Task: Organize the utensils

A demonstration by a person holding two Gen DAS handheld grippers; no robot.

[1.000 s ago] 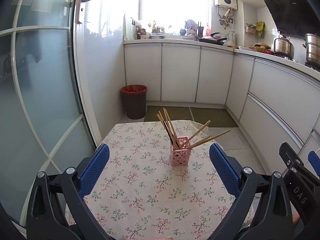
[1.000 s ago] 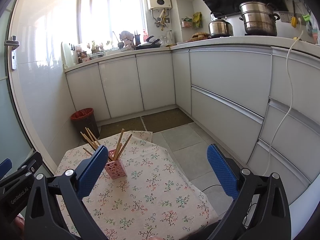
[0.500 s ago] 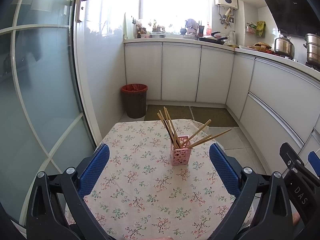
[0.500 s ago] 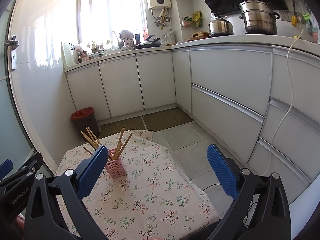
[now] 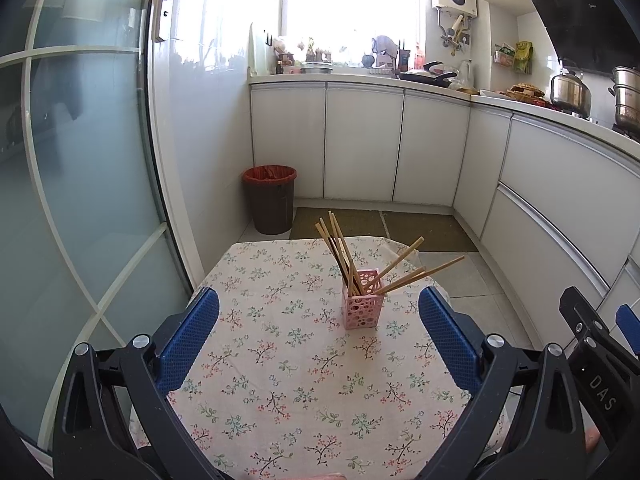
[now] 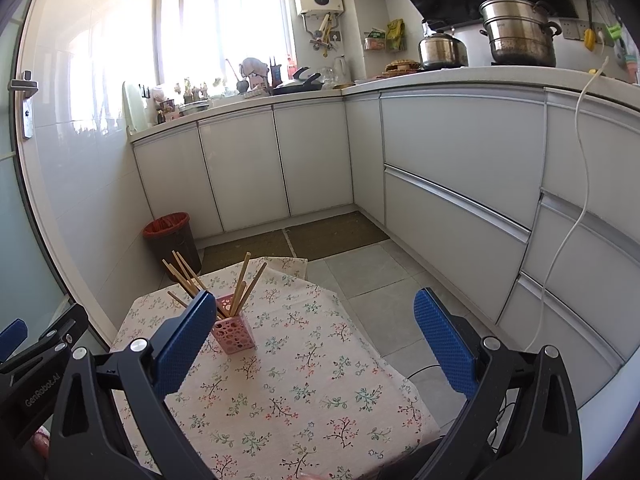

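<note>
All chopsticks stand in the pink holder; tabletop otherwise bare, task looks finished; left gripper and right gripper both spread apart, empty

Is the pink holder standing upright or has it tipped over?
Upright: the pink holder stands on the tablecloth, chopsticks fanning out its open top.

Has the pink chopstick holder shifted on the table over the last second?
No. The pink chopstick holder sits on the same spot of the floral tablecloth, still in line with the red-lined bin.
</note>
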